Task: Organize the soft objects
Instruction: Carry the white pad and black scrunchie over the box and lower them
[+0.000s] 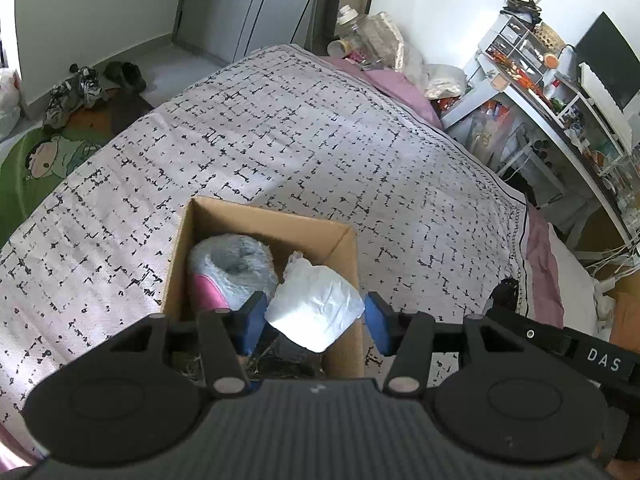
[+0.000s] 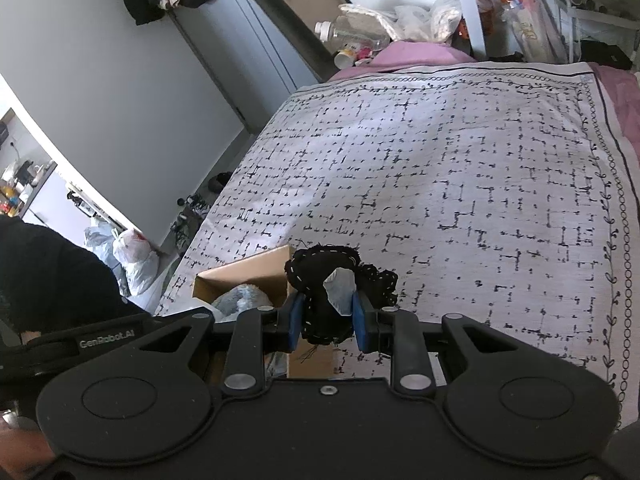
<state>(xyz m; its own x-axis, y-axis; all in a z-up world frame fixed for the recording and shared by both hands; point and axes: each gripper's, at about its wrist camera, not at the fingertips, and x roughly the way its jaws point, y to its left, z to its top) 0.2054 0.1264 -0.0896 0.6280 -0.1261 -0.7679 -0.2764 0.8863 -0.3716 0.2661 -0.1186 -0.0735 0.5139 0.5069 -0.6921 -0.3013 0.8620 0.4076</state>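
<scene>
An open cardboard box (image 1: 264, 220) stands on the patterned bedspread (image 1: 280, 132). Inside it lies a grey fluffy plush item with a pink part (image 1: 232, 264). My left gripper (image 1: 315, 320) hangs over the box's right side, its blue pads shut on a white crinkled soft bundle (image 1: 316, 300). In the right wrist view, my right gripper (image 2: 326, 320) is shut on a black soft piece with white stitching and a pale tag (image 2: 324, 276). It hovers just right of the box (image 2: 248, 272), above the bedspread (image 2: 460, 180).
A cluttered white shelf and desk (image 1: 560, 92) stand past the bed's right side. Bottles and bags (image 1: 368, 36) pile up at the bed's head. Shoes (image 1: 80, 88) and a green mat (image 1: 36, 168) lie on the floor to the left. A person's dark sleeve (image 2: 48, 276) is at the left.
</scene>
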